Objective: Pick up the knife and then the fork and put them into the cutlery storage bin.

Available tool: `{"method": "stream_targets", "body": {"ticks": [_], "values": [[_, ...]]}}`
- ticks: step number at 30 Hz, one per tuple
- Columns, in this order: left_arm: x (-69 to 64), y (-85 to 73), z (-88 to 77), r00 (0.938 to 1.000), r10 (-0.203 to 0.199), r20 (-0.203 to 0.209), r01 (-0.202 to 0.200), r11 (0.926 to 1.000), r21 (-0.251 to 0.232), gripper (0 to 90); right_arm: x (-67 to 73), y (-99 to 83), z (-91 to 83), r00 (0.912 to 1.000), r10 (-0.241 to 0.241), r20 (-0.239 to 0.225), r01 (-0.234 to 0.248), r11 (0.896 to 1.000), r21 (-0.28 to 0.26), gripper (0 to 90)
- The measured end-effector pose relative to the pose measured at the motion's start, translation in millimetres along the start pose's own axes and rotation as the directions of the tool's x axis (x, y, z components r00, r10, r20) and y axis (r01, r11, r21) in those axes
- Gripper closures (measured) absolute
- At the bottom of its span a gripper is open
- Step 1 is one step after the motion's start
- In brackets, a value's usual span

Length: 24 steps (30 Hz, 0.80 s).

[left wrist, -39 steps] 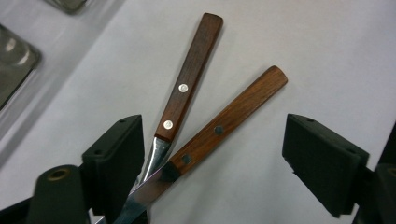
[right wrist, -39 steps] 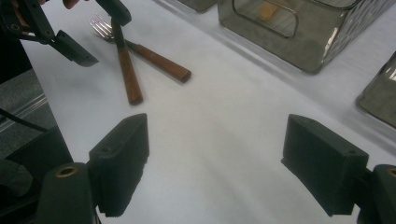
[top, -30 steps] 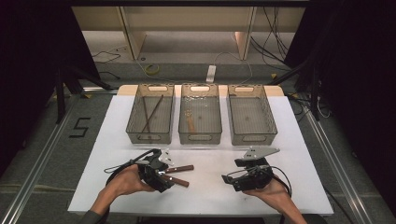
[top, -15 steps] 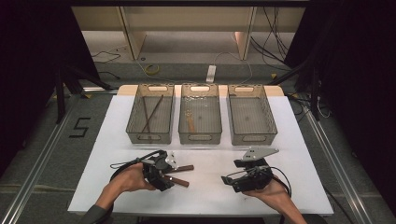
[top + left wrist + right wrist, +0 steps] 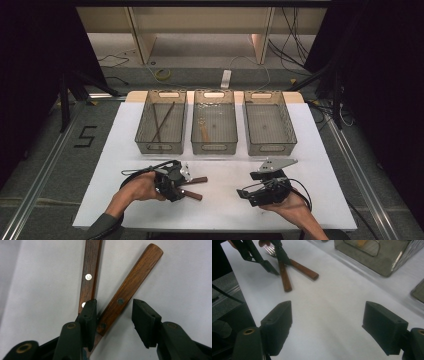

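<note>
Two wooden handles cross on the white table under my left gripper; its jaws have just been closing around the right-hand handle, one pad wedged between it and the other handle, the far pad not yet touching. My right gripper rests open on bare table, well apart.

Smooth dark wood handles, metal rivets.
</note>
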<state>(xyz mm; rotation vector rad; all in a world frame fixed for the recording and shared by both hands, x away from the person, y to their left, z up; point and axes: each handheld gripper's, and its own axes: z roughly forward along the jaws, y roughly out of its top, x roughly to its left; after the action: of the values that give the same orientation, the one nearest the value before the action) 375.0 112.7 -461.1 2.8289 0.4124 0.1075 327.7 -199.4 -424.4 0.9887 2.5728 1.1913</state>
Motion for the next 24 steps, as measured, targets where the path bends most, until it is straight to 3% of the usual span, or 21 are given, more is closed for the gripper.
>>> {"method": "stream_targets", "body": {"ticks": [10, 14, 18, 24], "values": [[3.6, 2.9, 0.8, 0.9996, 0.027, 0.011, -0.028, 0.9962, 0.083, 57.4, 0.9, 0.1, 0.0, 1.0, -0.001, -0.004, 0.001, 1.0, 0.003, 24.6], [3.3, 2.8, 1.0, 0.9995, 0.029, 0.012, -0.03, 0.9962, 0.082, 58.0, 0.8, 0.2, -0.7, 1.0, 0.001, -0.003, -0.001, 1.0, 0.002, 24.7], [4.2, 2.1, 0.7, 0.9994, 0.018, 0.031, -0.02, 0.9968, 0.078, 62.8, 0.9, 0.2, -0.9, 1.0, 0.001, -0.003, -0.001, 1.0, 0.002, 24.7], [3.2, 1.1, 0.1, 0.9986, 0.032, 0.042, -0.034, 0.997, 0.069, 69.6, 1.0, 0.5, -1.4, 1.0, 0.001, -0.004, -0.001, 1.0, 0.001, 24.7]]}}
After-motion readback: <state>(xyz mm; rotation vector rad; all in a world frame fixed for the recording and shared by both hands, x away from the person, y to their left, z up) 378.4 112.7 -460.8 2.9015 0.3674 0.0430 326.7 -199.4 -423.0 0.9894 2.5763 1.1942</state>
